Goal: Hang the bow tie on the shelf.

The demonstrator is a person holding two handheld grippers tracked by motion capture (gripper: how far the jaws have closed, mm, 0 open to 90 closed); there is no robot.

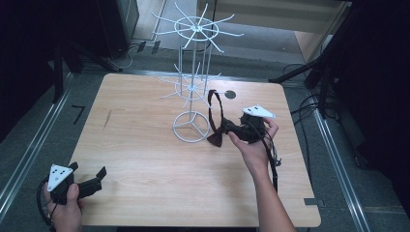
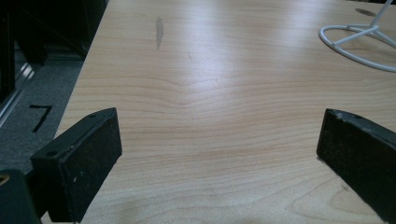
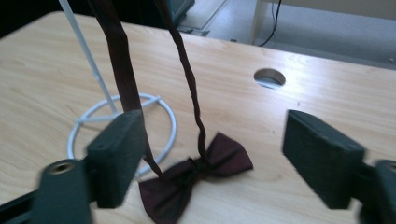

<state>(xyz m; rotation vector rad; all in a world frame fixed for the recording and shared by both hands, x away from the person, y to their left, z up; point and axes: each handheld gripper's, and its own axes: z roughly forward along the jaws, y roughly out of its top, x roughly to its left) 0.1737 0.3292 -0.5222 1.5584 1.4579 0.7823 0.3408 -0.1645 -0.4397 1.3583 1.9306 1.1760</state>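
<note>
The bow tie (image 1: 215,137) lies at the frame's middle beside the wire rack (image 1: 192,126), its strap hanging upward. Right tongs (image 1: 227,129) gape wide around it, gripping nothing; left tongs (image 1: 99,178) gape empty, lower left of the counter (image 1: 145,159).

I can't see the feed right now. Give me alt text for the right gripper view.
A dark red bow tie lies on the wooden table, between the open jaws of the right gripper. Its strap loops upward out of frame. The ring base of a white wire stand sits just behind it, and a round hole lies farther back.
</note>
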